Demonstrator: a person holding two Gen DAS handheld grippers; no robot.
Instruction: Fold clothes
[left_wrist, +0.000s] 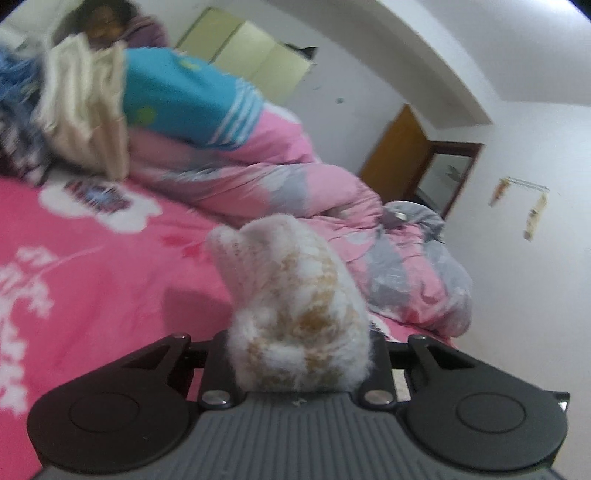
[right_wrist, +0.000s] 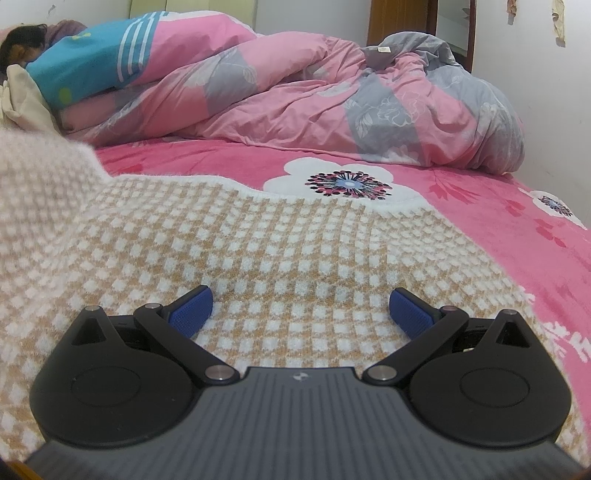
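Two grippers meet one checked knit sweater on the pink bedsheet. The left gripper pinches a bunched fold; the right gripper hovers spread wide above it.

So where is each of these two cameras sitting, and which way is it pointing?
Left wrist: rides on the left gripper, looking along its fingers across the pink bedsheet; a bunched part of the checked sweater is clamped in front of it.
Right wrist: rides on the right gripper, fingers spread, low over the flat sweater.
Shared: both face the rumpled duvet, the sheet and the sweater.
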